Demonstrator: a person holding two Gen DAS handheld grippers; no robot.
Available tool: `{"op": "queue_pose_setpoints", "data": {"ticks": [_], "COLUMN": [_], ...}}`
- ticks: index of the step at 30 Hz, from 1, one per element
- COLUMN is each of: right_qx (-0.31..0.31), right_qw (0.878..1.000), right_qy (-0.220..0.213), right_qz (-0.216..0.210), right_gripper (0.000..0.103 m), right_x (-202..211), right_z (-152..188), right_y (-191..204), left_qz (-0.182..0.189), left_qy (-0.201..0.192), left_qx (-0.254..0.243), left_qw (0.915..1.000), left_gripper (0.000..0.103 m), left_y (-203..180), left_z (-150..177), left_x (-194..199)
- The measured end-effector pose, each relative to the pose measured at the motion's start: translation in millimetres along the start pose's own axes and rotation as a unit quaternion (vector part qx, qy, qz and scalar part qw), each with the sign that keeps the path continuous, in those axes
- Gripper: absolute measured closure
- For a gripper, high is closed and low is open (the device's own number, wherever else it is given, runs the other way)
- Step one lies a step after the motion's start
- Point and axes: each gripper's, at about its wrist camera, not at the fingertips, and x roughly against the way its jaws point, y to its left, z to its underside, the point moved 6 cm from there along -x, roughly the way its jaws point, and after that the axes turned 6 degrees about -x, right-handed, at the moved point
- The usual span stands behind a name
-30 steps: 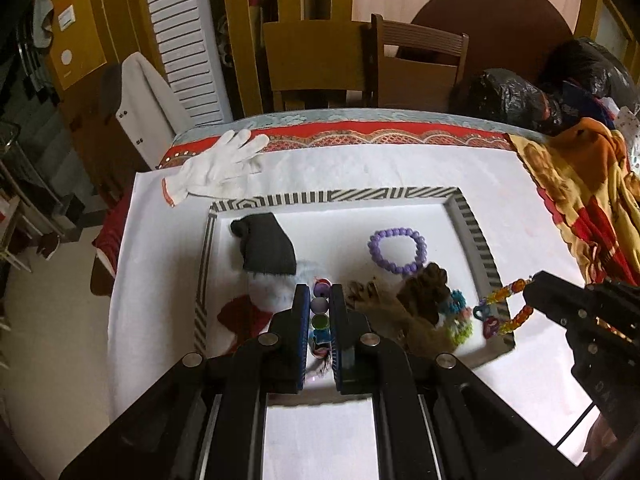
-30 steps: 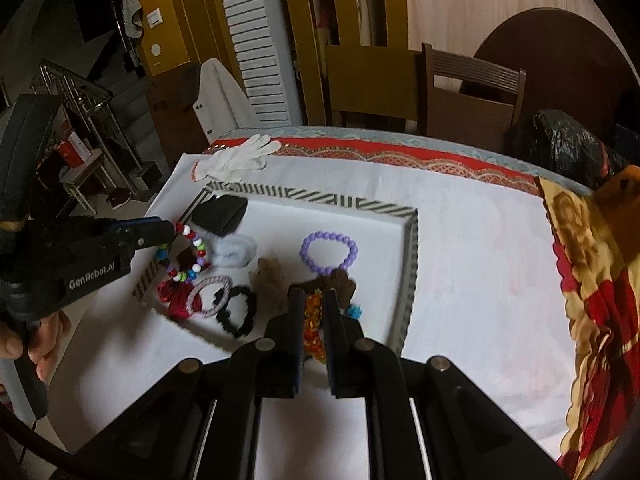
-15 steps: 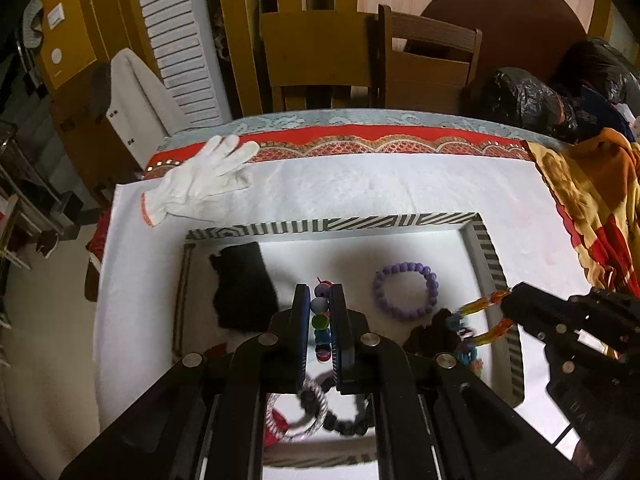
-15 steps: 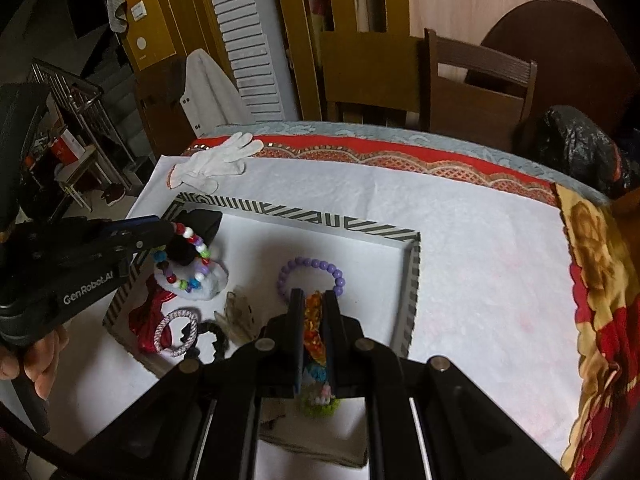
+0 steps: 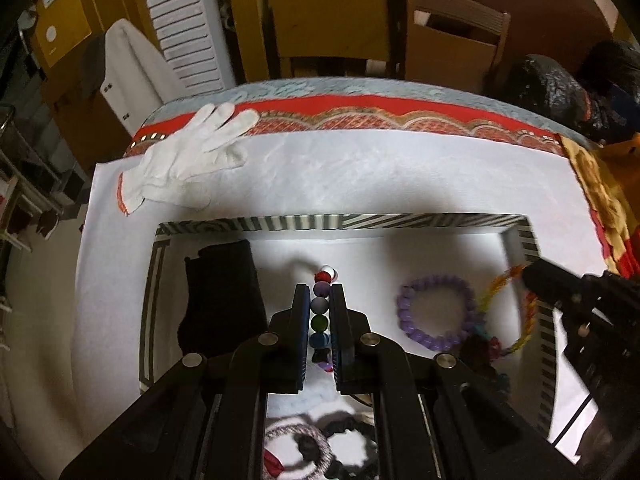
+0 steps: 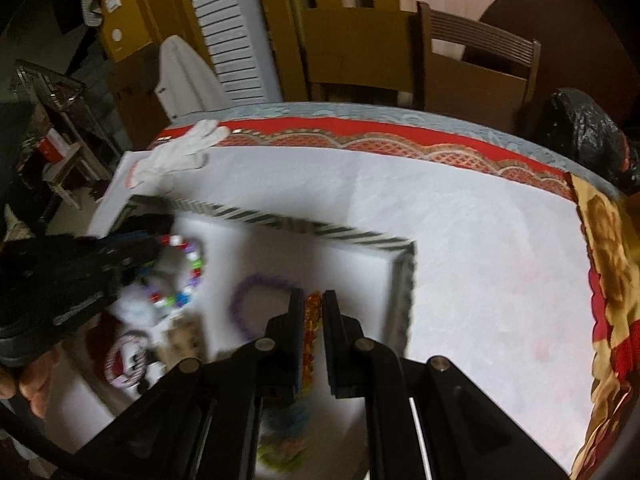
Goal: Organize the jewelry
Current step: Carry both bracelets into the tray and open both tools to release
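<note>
the right wrist view was smeared with blur, so the things at 8 o'clock in the tray (image 6: 404,276) were hard to make out, and the pile at 6 o'clock under the right gripper (image 6: 312,312) was only a green and blue smudge. in the left wrist view the gripper bodies hid the near part of the tray, cutting off a grey woven ring (image 5: 298,446) and a black scrunchie (image 5: 352,430). the left gripper (image 5: 320,308) had its jaws clamped on a bracelet of round mixed-colour beads (image 5: 322,304), hanging over the tray's white floor. the right gripper's jaws were pressed on an amber bead bracelet (image 6: 312,320), glassy and orange, over the tray's 3 o'clock side. a purple bead bracelet (image 5: 436,316) lay flat in the tray at 3 o'clock from the left gripper, and a black cloth pouch (image 5: 222,296) at 9 o'clock. the tray rim was striped. a white cotton glove (image 5: 188,164) lay on the white tablecloth (image 5: 360,176) at 11 o'clock
</note>
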Motion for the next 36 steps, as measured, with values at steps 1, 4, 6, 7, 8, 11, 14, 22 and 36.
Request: {"op": "queue_pose_setpoints", "data": {"ticks": [1,4,6,7,8,11,14,22,36], "right_qx": [-0.003,-0.009,-0.004,-0.001,0.001,0.007,0.008,-0.001,-0.058], "right_qw": [1.000,1.000,1.000,1.000,0.999,0.999,0.999,0.999,0.997], "right_qy": [0.000,0.000,0.000,0.000,0.000,0.001,0.000,-0.012,-0.041], "right_qz": [0.005,0.016,0.025,0.029,0.033,0.039,0.043,0.035,0.022], "right_gripper": [0.094,0.094,0.094,0.094,0.094,0.094,0.094,0.065,0.045], "right_x": [-4.7,-16.6,-23.7,-27.2,-29.7,-38.1,-42.2,-30.9,22.0], "right_z": [-2.2,-6.6,-7.2,-6.9,-6.1,-2.7,0.9,9.8,36.0], "right_y": [-4.1,-13.1,-15.2,-15.3,-15.2,-14.8,-13.7,-8.5,6.1], "left_qz": [-0.003,-0.010,-0.013,-0.016,-0.020,-0.024,-0.027,-0.028,-0.027], "left_qy": [0.003,0.013,0.018,0.019,0.020,0.018,0.015,0.009,-0.017], "left_qx": [0.003,0.010,0.013,0.013,0.011,0.006,0.006,0.012,0.010], "left_qw": [1.0000,0.9998,0.9997,0.9996,0.9996,0.9995,0.9995,0.9995,0.9994], "left_gripper": [0.098,0.098,0.098,0.098,0.098,0.098,0.097,0.085,0.085], "left_y": [3.1,10.6,14.0,15.2,16.0,15.6,14.8,14.6,10.6], "left_z": [0.3,2.3,4.3,5.3,6.2,7.3,8.0,11.9,34.5], "left_x": [-4.2,-15.8,-20.8,-23.0,-24.5,-25.0,-23.7,-13.5,29.7]}}
